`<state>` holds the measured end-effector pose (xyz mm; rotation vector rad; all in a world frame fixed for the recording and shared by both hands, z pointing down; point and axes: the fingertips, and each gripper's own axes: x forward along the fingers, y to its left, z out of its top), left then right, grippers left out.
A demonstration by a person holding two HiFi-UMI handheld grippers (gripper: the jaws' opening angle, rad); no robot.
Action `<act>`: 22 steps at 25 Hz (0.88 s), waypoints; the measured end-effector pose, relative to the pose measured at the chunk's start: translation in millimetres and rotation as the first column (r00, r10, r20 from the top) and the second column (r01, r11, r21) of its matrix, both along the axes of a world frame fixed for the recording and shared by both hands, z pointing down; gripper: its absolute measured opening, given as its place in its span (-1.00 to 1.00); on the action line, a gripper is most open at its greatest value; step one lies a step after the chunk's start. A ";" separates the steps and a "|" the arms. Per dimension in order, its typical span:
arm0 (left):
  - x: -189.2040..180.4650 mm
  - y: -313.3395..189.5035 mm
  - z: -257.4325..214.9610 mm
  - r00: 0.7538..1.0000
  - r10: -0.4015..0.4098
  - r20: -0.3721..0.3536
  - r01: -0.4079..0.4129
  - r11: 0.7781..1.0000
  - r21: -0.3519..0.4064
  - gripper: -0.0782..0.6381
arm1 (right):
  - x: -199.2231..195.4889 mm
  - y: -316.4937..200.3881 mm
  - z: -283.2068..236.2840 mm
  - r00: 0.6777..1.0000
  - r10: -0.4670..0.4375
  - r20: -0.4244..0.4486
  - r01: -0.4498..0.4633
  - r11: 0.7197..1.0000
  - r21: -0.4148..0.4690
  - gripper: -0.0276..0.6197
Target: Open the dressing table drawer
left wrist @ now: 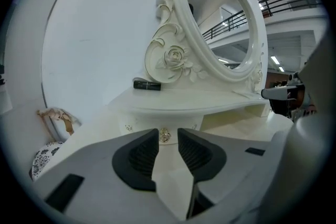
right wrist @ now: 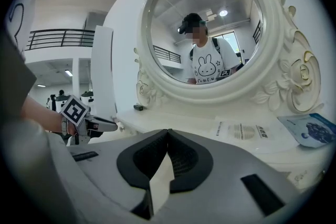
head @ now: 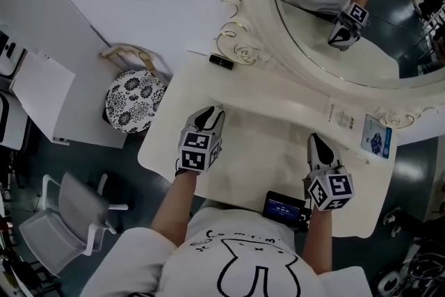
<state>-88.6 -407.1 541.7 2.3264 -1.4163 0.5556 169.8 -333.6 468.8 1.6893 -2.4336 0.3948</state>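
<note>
Over the cream, curved dressing-table top (head: 264,149) we keep the right gripper (right wrist: 167,135) idle and empty, its jaws pinched together. The left gripper (left wrist: 168,140) has its jaws parted and lined up on the small gold drawer knob (left wrist: 165,135), which they do not yet touch. The knob sits on the little white drawer (left wrist: 152,126) under the raised shelf, below the black lipstick tube (left wrist: 146,84) and the oval white-framed mirror (left wrist: 226,18).

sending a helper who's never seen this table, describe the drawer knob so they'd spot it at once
Find the big oval mirror on the white dressing table. Below the raised shelf at its foot, under the carved rose, is a drawer front. The knob sits at its middle: a small raised gold button, brighter than the faint gold marks either side.
</note>
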 end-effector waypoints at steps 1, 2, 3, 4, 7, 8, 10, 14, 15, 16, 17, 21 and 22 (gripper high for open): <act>1.2 -0.8 4.2 1.000 0.006 0.019 -0.006 1.000 -0.013 -0.41 | -0.2 -0.7 2.8 1.000 0.001 0.001 -0.001 1.000 -0.007 -0.87; 2.1 -1.2 8.3 0.999 0.013 0.037 -0.012 1.000 -0.025 -0.39 | -0.5 -1.3 5.8 1.000 0.002 0.002 -0.002 1.000 -0.015 -0.87; 2.5 -1.9 11.9 0.999 0.017 0.052 -0.016 0.999 -0.036 -0.36 | -1.0 -1.8 8.4 1.000 0.004 0.004 -0.003 1.000 -0.021 -0.87; 2.7 -3.3 14.7 0.998 0.019 0.061 -0.016 0.999 -0.043 -0.36 | -1.6 -2.5 10.6 1.000 0.004 0.006 -0.004 1.000 -0.026 -0.87; 3.5 -10.5 18.2 0.997 0.015 0.070 -0.012 0.999 -0.046 -0.36 | -4.0 -3.9 14.2 1.000 -0.003 0.004 0.003 0.999 -0.033 -0.87; 4.3 -12.5 19.0 0.997 0.018 0.074 -0.015 0.999 -0.046 -0.36 | -4.4 -3.8 15.4 1.000 -0.005 0.003 0.005 0.999 -0.036 -0.87; 6.3 -15.2 21.7 0.996 0.030 0.087 -0.025 0.998 -0.053 -0.36 | -3.7 -3.5 18.7 1.000 -0.004 0.002 0.004 0.999 -0.045 -0.87; 7.2 -19.0 27.3 0.992 0.044 0.114 -0.036 0.997 -0.073 -0.50 | -2.9 -6.2 20.7 1.000 -0.001 0.007 0.001 0.999 -0.046 -0.87; 7.1 -19.6 26.6 0.992 0.046 0.117 -0.038 0.997 -0.072 -0.49 | -3.4 -6.8 20.6 1.000 -0.003 0.006 0.003 0.999 -0.046 -0.87; 7.2 -19.9 25.7 0.992 0.049 0.119 -0.041 0.997 -0.070 -0.49 | -3.7 -7.2 20.7 1.000 -0.005 0.006 0.005 0.999 -0.046 -0.87; 7.6 -19.9 24.9 0.991 0.053 0.122 -0.045 0.997 -0.069 -0.49 | -3.8 -7.3 20.8 1.000 -0.006 0.006 0.007 0.999 -0.047 -0.87; 8.5 -19.1 24.4 0.990 0.067 0.128 -0.058 0.996 -0.074 -0.49 | -4.0 -7.7 20.4 1.000 -0.009 0.008 0.009 0.999 -0.045 -0.87; 8.7 -18.9 24.6 0.989 0.070 0.127 -0.061 0.995 -0.076 -0.49 | -4.0 -7.8 20.2 1.000 -0.008 0.009 0.008 0.999 -0.045 -0.87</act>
